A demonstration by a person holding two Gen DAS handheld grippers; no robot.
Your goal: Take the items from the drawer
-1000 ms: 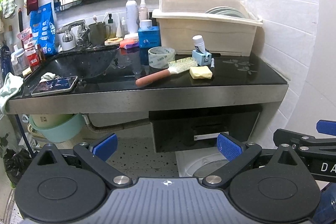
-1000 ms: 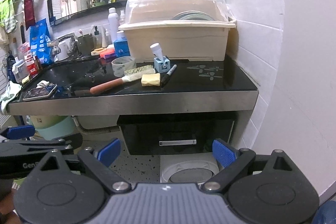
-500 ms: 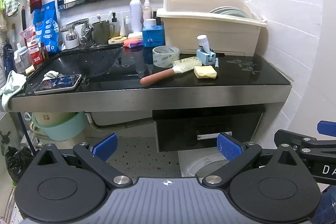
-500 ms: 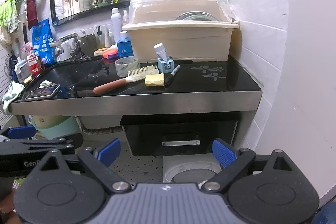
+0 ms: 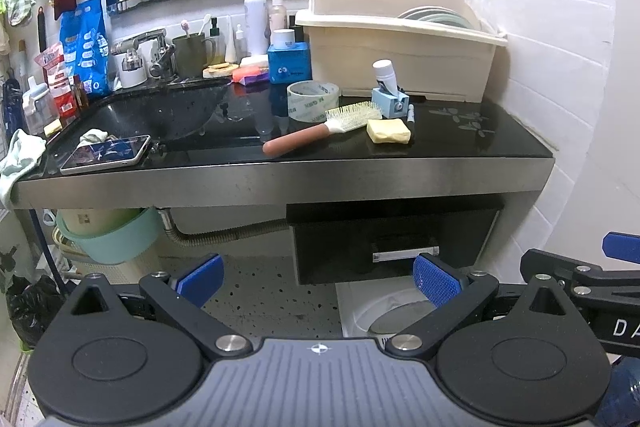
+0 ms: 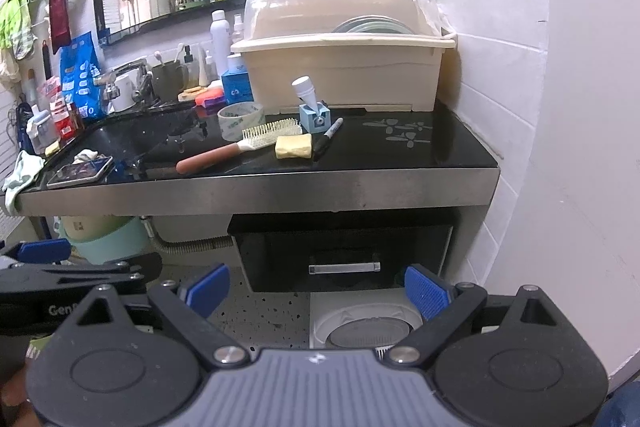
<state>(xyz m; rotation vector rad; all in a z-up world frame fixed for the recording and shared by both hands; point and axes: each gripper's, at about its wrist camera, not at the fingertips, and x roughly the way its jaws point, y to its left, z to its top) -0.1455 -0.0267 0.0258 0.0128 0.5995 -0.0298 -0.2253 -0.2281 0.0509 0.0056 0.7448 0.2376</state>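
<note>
A black drawer [image 5: 392, 239] [image 6: 344, 251] with a metal handle [image 6: 344, 268] hangs pushed in under the black countertop [image 6: 440, 151]. On the counter lie a hairbrush [image 5: 320, 133] [image 6: 240, 147], a yellow sponge [image 5: 388, 131] [image 6: 293, 146], a tape roll [image 5: 313, 99] [image 6: 240, 119], a black marker [image 6: 328, 139] and a blue holder with a white tube [image 5: 390, 99] [image 6: 314, 115]. My left gripper [image 5: 318, 279] stands open and empty, well short of the drawer. My right gripper [image 6: 318, 289] is open and empty too, below and in front of the handle.
A cream dish rack [image 6: 344, 67] fills the counter's back right. A sink [image 5: 160, 115] with a phone [image 5: 106, 155] at its edge lies left. Under the counter are a green basin [image 5: 112, 235], a hose and a white round appliance [image 6: 368, 327]. The tiled wall stands at right.
Both views have shifted slightly, with the counter and drawer now a little further right and higher in the frame. Both grippers stay open and empty.
</note>
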